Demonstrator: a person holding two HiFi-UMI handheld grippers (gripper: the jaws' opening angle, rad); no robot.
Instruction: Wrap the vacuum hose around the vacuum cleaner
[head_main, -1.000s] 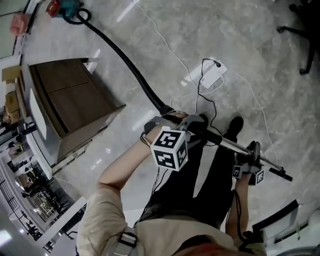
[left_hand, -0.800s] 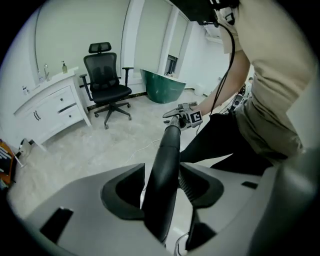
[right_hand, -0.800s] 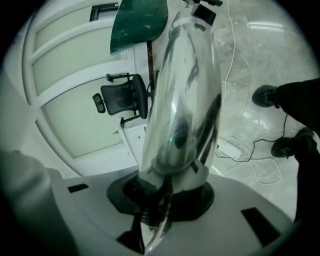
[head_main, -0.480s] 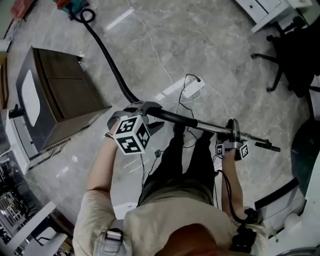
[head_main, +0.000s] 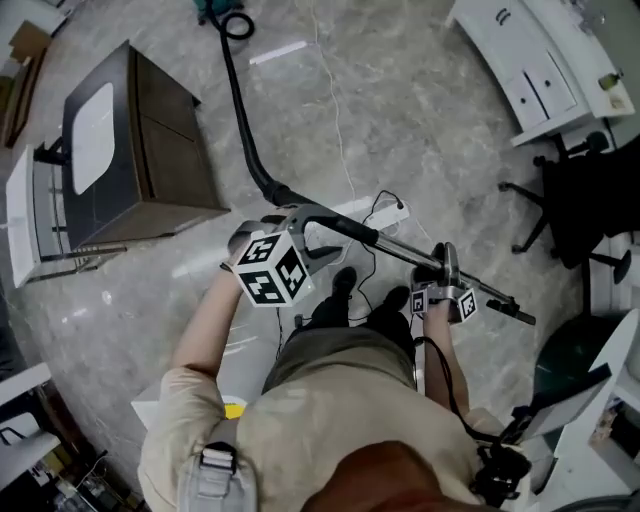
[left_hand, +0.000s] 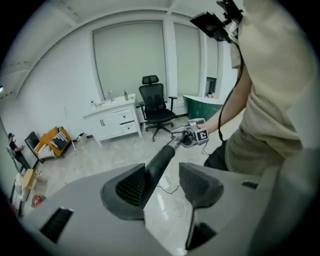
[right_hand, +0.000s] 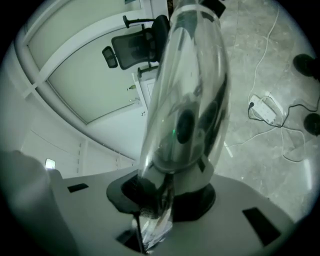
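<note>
Left gripper (head_main: 280, 222) (left_hand: 160, 180) stands astride the thick black wand tube (head_main: 340, 228) (left_hand: 157, 160), jaws half spread and not clenched; in the left gripper view the tube lies against the left-hand pad, with floor showing between it and the other pad. Right gripper (head_main: 446, 268) (right_hand: 170, 195) is clamped on the shiny metal wand tube (head_main: 400, 250) (right_hand: 185, 100), further along the same wand; the wand runs roughly level between the two, in front of the person's legs.

The long black flexible vacuum hose (head_main: 240, 110) leaves the wand just beyond the left gripper and trails over the grey marble floor (head_main: 420, 120) to the teal vacuum cleaner (head_main: 215, 8) at the top edge, well apart from both grippers.

Dark brown wooden cabinet (head_main: 150, 130) stands closed beside the hose; white drawer unit (head_main: 540, 70) is closed too; contents of both cannot be told.

White power strip (head_main: 385, 212) with cables lies under the wand; black office chair (head_main: 575, 200) stands near the right gripper's side; open floor lies between cabinet and drawer unit.
</note>
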